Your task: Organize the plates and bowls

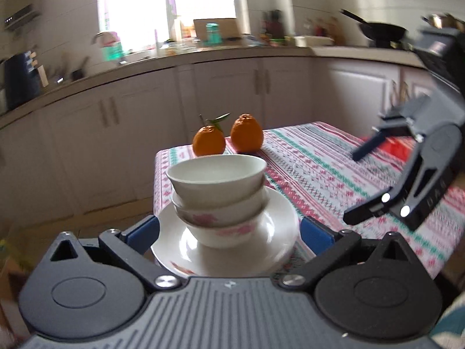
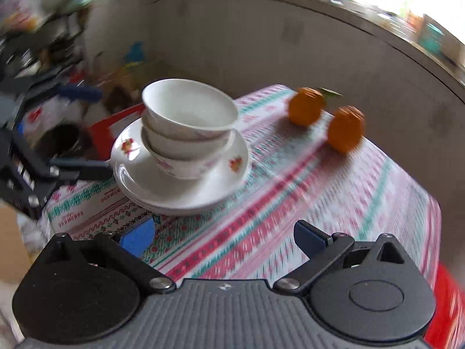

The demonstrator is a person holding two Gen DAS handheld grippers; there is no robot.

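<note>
Three white bowls (image 1: 218, 195) are nested in a stack on white plates (image 1: 276, 232) with red flower prints, at the near left corner of the table. The stack also shows in the right wrist view (image 2: 189, 128) on the plates (image 2: 180, 186). My left gripper (image 1: 229, 232) is open, its blue fingers either side of the plates' near rim. It also shows in the right wrist view (image 2: 87, 133), at the plates' left edge. My right gripper (image 2: 226, 235) is open and empty over the cloth, short of the plates. It also shows in the left wrist view (image 1: 357, 186), to the right of the stack.
Two oranges (image 1: 229, 139) sit at the table's far edge, also seen in the right wrist view (image 2: 325, 116). The table has a striped red, green and white cloth (image 1: 334, 174). A red object (image 1: 398, 145) lies at the far right. Kitchen cabinets and a cluttered counter stand behind.
</note>
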